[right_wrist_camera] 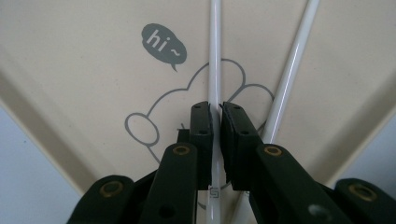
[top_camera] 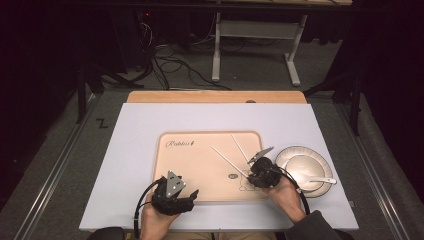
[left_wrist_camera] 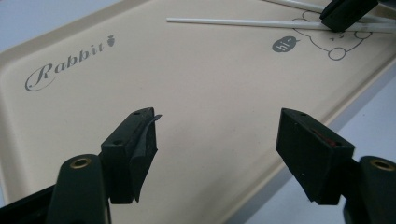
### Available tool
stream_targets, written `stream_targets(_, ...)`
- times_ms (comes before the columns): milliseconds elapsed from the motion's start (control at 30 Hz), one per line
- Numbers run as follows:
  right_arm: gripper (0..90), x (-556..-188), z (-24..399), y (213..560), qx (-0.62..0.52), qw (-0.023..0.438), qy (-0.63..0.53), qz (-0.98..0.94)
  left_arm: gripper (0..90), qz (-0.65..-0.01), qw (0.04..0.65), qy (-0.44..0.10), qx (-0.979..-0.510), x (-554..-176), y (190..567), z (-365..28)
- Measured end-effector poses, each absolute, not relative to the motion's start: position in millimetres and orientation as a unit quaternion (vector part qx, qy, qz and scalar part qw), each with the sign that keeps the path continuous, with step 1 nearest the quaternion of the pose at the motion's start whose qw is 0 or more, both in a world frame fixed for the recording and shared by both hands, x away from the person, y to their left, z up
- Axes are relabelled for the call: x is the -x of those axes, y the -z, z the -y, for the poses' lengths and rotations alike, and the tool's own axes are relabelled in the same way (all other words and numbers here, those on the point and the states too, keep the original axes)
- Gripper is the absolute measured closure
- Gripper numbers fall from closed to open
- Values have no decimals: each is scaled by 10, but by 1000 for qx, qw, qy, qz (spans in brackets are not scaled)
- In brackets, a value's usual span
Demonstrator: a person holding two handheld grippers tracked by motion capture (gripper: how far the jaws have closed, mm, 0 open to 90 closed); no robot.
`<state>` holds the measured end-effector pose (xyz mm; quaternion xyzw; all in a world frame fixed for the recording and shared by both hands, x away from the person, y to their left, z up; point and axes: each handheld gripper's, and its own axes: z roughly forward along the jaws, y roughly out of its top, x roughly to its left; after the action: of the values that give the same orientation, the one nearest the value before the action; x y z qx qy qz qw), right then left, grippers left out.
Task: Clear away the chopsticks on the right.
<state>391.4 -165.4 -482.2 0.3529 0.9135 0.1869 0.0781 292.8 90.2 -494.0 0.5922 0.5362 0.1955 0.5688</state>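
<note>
Right gripper (right_wrist_camera: 215,140): jaws clamped on one thin white plastic chopstick (right_wrist_camera: 215,56), its length running straight ahead over the beige rabbit-print tray (right_wrist_camera: 70,56). Left gripper (left_wrist_camera: 217,149): jaws wide, empty.

We see near ends of both chopsticks (top_camera: 227,161) hidden under right gripper (top_camera: 256,167); tray (left_wrist_camera: 196,88) cut off by frame edges.

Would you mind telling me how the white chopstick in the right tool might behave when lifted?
The chopstick looks glossy and thin, so it may slip or pivot between the right tool's narrow pads. It appears rigid and probably light. Being round, it could roll on the tray if dropped.
</note>
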Motion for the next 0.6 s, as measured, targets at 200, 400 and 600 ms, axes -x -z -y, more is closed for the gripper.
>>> stream_targets(200,805,-3911,1676,4795,-360,89,-195,-908,293,-536,567,-196,-594,-2928,4939,-905)
stream_targets(400,852,-3891,1677,4727,-354,99,-223,-903,293,-534,564,-196,-599,-2931,4950,-892)
stream_targets(600,886,-3897,1464,4785,-327,88,-218,-915,293,-534,564,-195,-599,-2933,4955,-886)
